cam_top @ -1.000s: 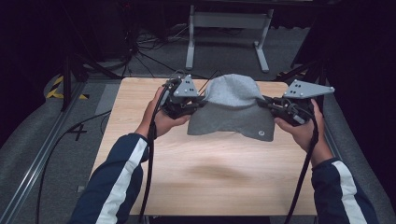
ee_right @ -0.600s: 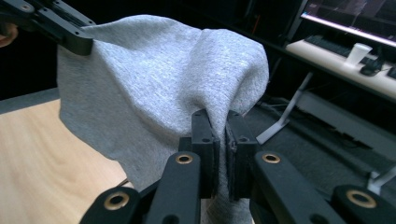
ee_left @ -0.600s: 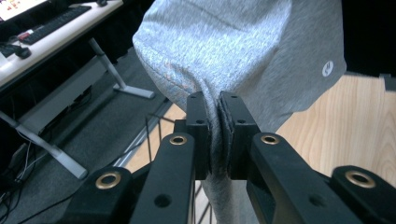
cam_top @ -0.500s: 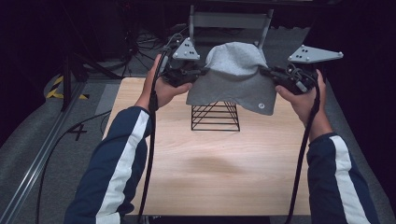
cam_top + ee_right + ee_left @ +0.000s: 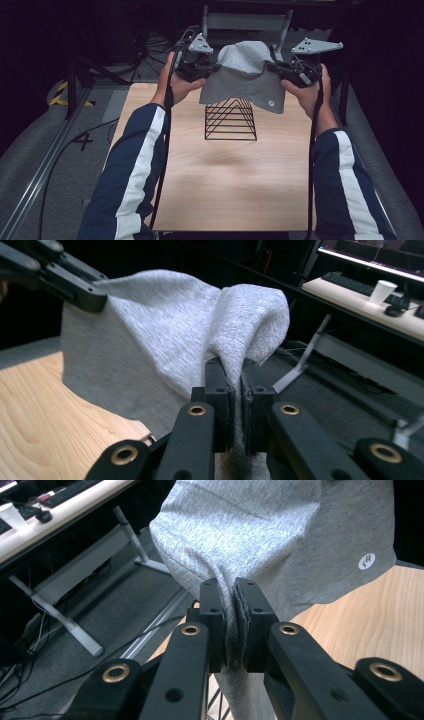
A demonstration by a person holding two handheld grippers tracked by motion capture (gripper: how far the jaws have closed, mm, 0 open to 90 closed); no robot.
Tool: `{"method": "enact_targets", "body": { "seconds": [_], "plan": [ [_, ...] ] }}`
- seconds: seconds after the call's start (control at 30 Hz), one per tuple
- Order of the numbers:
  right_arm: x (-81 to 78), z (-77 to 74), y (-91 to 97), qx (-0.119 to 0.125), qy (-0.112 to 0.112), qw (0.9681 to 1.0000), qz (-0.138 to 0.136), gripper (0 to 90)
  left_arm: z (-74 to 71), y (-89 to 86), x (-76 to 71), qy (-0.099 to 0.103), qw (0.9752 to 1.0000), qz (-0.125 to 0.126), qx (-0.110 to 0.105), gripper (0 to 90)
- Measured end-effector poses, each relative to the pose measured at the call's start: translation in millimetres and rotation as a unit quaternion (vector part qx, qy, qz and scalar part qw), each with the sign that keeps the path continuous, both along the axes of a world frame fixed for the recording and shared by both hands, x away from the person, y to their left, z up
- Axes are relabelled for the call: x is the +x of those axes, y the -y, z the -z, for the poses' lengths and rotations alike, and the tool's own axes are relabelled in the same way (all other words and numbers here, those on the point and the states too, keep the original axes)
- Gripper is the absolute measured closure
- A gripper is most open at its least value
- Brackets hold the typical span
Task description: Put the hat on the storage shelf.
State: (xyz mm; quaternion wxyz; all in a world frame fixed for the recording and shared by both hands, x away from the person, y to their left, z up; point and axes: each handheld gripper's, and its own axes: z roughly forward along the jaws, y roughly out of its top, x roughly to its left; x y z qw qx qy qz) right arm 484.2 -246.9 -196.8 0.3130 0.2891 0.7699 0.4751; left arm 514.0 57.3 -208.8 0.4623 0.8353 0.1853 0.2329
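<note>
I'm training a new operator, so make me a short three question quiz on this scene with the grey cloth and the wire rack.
1. True or false: both grippers are shut on the cloth.
2. Where is the cloth relative to the rack? A: lying flat on the table beside it. B: held in the air above and behind it. C: stuffed inside it.
3. What small mark shows near the cloth's lower edge?

Key
1. True. The left gripper and the right gripper each pinch a fold of fabric.
2. B. The cloth hangs between the grippers, off the table.
3. A small round white logo.
</note>
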Motion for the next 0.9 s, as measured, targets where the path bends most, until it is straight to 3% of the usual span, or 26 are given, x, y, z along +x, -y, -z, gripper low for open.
{"method": "enact_targets", "body": {
  "seconds": [0.27,0.47,0.9],
  "plan": [
    [16.3,12.5,-7.6,-0.001,-0.014,0.9999,0.0,84.8,13.8,-1.8,14.3,-0.016,0.9998,-0.011,-0.007,83.2],
    [21.3,25.1,-6.1,-0.006,-0.028,0.9996,-0.003,84.8,22.8,-5.6,13.1,-0.025,0.9996,-0.006,-0.013,83.2],
    [-1.0,19.0,1.7,-0.003,-0.02,0.9995,-0.025,84.8,19.3,-12.4,-11.0,-0.011,0.9993,0.019,-0.031,83.3]
  ]
}}
